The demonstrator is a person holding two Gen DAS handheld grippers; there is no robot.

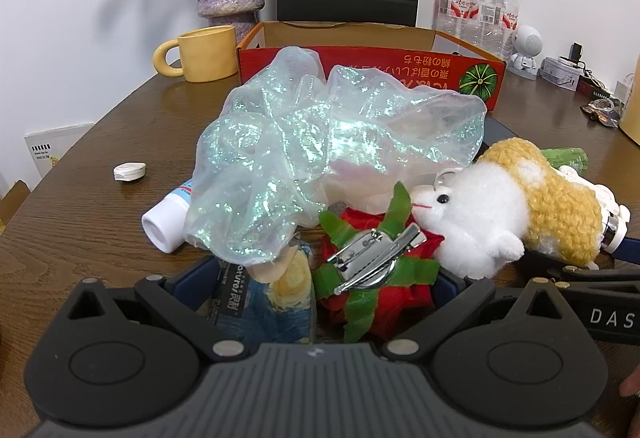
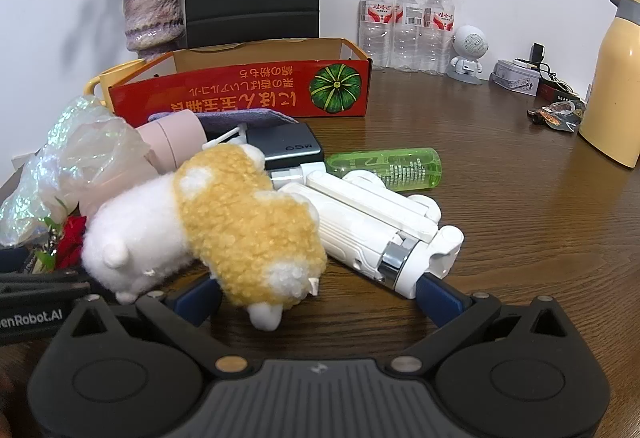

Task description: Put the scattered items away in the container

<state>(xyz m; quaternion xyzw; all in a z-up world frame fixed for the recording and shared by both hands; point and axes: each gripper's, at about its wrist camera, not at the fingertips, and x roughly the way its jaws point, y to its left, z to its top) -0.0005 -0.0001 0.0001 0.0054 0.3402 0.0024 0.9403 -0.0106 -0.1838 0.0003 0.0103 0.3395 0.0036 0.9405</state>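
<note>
Both tongs are spread wide and hold nothing. In the left wrist view the left gripper [image 1: 320, 278] sits at the bottom centre of the frame, its blue fingers [image 1: 196, 276] flanking a red fabric flower [image 1: 380, 294] with green leaves and a metal clip [image 1: 376, 250] lying on it, plus a blue printed packet [image 1: 272, 302] just to its left. In the right wrist view the right gripper [image 2: 316, 294] brackets the rear end of a white and yellow plush toy [image 2: 224, 226], with one finger touching or nearly touching the base of a white folding stand [image 2: 372, 222] at centre right.

Further out, the heap holds an iridescent film bag [image 1: 320, 142], a white-capped tube [image 1: 168, 218] under its left edge, a green bottle [image 2: 388, 166], a grey power bank [image 2: 288, 148] and a pink cylinder [image 2: 176, 138]. The red cardboard box [image 2: 248, 94], the container, stands open behind the pile in the upper middle of both frames, and it looks empty, so the tidying seems barely begun.

To do this step well, I would close the left tong on the flower alone, keeping the packet out of the bite. The right tong should shift left so it pinches only plush, not the stand, then lift clear over the box's front wall.
</note>
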